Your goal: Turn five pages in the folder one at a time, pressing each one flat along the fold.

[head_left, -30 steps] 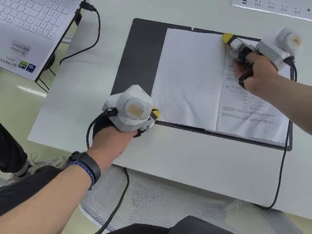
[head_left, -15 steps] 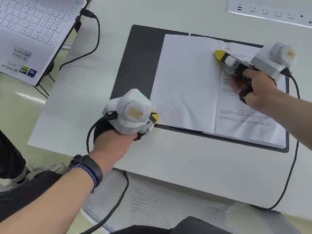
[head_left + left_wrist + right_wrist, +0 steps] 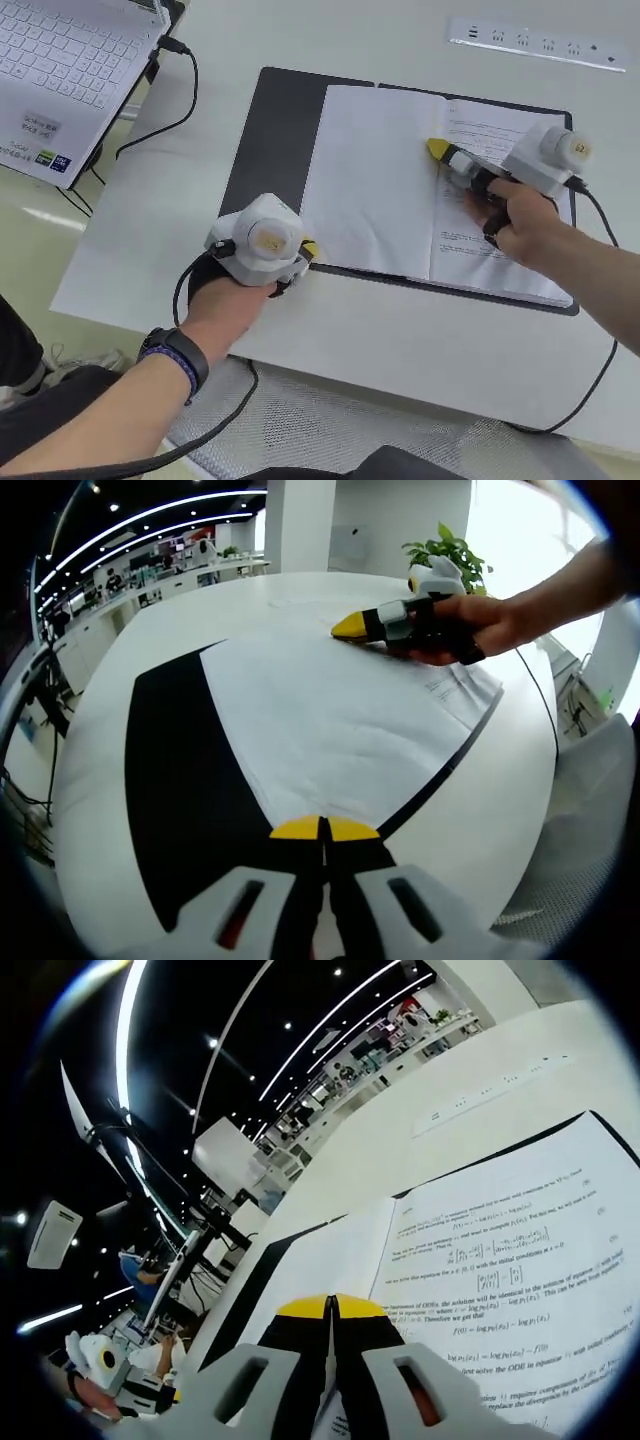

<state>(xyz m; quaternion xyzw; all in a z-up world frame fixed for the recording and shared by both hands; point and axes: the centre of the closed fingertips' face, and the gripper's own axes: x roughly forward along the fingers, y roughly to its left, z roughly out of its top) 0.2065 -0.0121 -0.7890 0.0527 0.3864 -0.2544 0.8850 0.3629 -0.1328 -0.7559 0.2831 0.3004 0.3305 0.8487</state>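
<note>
White tabletop (image 3: 130, 230) is carrying the whole scene. At the far left a laptop (image 3: 60, 60) is sitting open, with a black cable (image 3: 185, 85) trailing from its right side. To its right, nearer the person, the left gripper (image 3: 308, 248) is resting with its yellow tips at the near edge of the black folder (image 3: 270, 140), just beside the near left corner of the blank page (image 3: 370, 180). In the left gripper view its jaws are meeting tip to tip (image 3: 325, 828), holding nothing. The folder is lying open and flat in the middle of the table. The blank page is covering most of its left half. The right gripper (image 3: 437, 150) is lying low over the fold, where blank sheet and printed page (image 3: 500, 250) are meeting. Its jaws too are pressed together with nothing between them (image 3: 332, 1308). At the far right a white power strip (image 3: 540, 45) is lying beyond the folder.
</note>
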